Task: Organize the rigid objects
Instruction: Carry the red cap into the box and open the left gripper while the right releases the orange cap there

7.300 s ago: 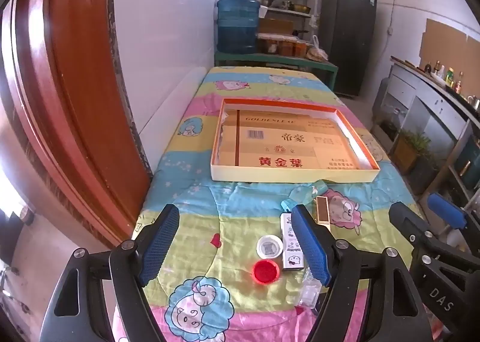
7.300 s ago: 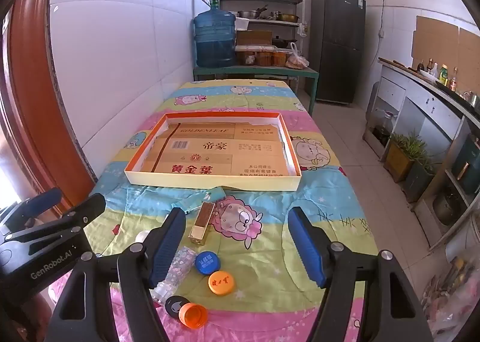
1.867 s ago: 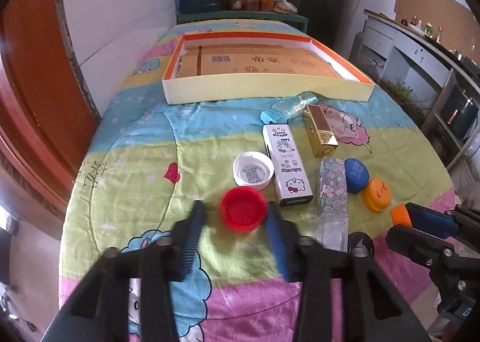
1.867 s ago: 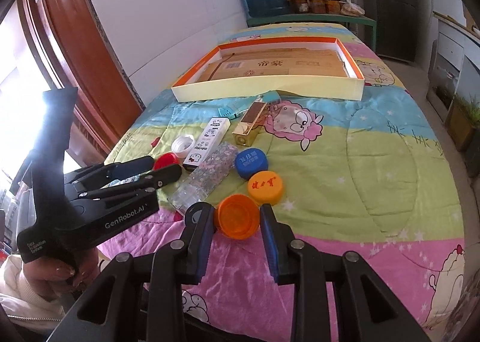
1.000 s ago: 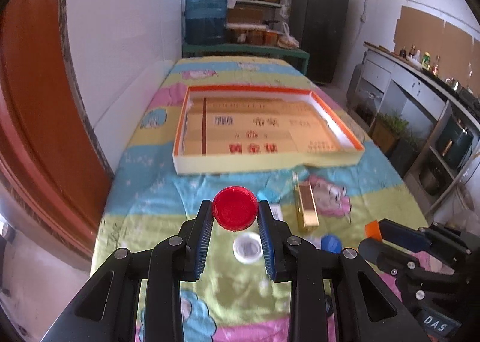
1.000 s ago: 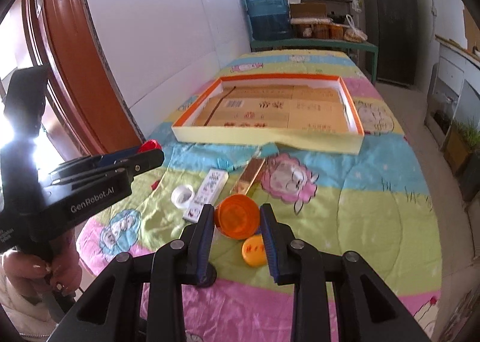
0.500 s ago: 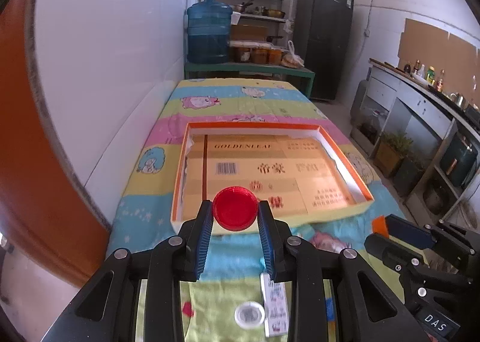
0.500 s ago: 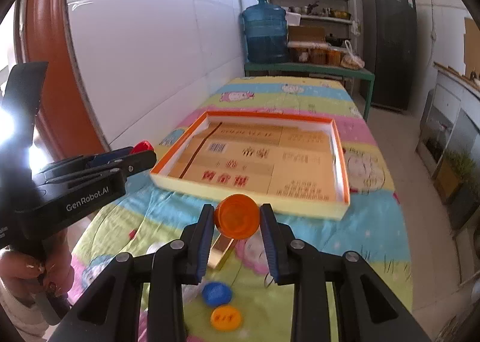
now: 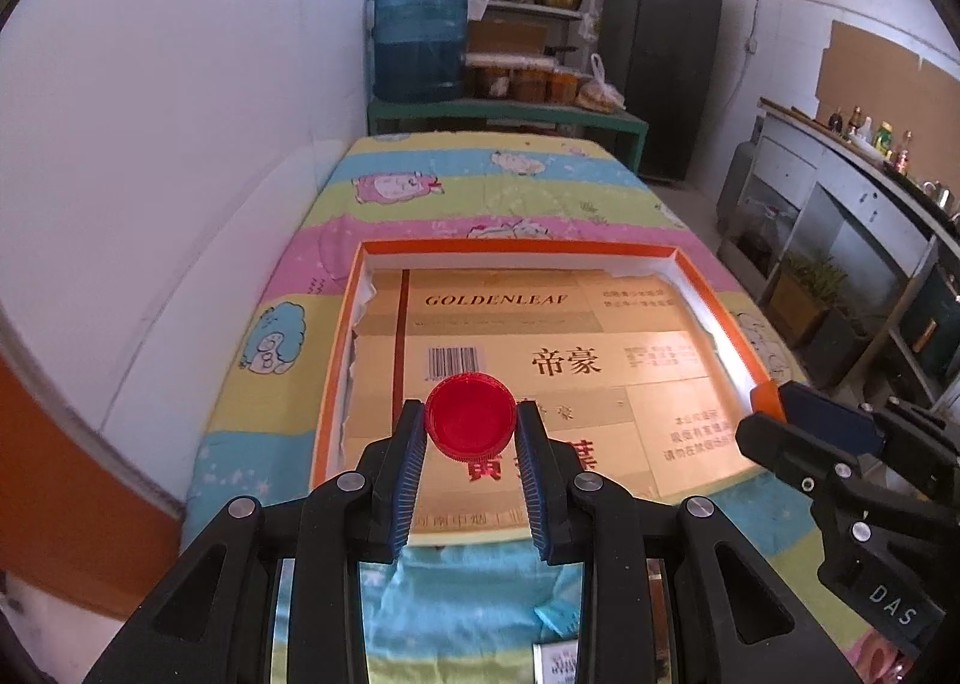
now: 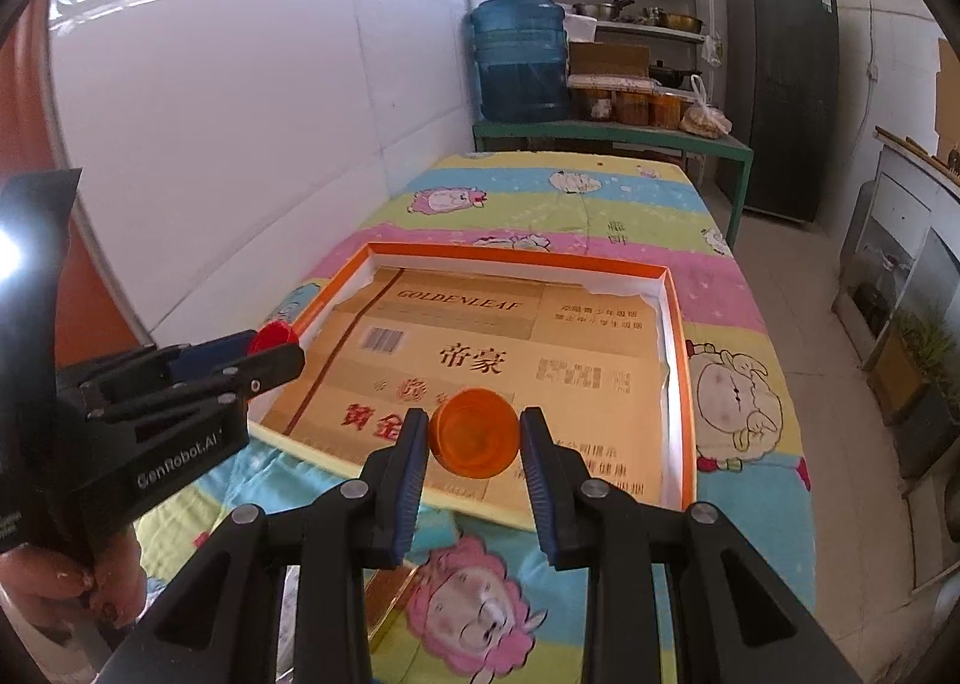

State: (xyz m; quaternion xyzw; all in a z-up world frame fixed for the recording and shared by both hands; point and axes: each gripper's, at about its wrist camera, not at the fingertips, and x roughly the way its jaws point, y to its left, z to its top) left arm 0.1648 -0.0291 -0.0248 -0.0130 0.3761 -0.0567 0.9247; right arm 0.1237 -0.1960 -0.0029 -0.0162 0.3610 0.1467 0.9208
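Red cap (image 9: 470,415) sits pinched between the blue pads of the left gripper (image 9: 471,432), which stands narrow and clamped on the cap's ribbed edge, flat face toward the camera. In the left wrist view the cap is seen against the near half of the shallow box (image 9: 690,270), an orange-rimmed tray lined with flattened gold cardboard, just below the printed barcode. The box lies on a cartoon-print cloth (image 9: 480,186) covering the table.

At about 3 o'clock from the red cap, the right gripper (image 9: 774,414) shows from the side, with an orange sliver at its tip near the box's right rim.

In the right wrist view, the right gripper (image 10: 474,438) is likewise narrow and closed on an orange cap (image 10: 474,425), seen over the near part of the box (image 10: 672,288). At about 9 o'clock from the orange cap, the left gripper (image 10: 273,345) comes in from the side, the red cap (image 10: 274,336) at its tip by the box's left rim. A hand (image 10: 78,582) grips its handle at 8 o'clock.

A gold bar-shaped box (image 10: 390,600) lies on the cloth, mostly hidden behind the right gripper's frame. At 12 o'clock beyond the table stands a blue water jug (image 9: 420,42).
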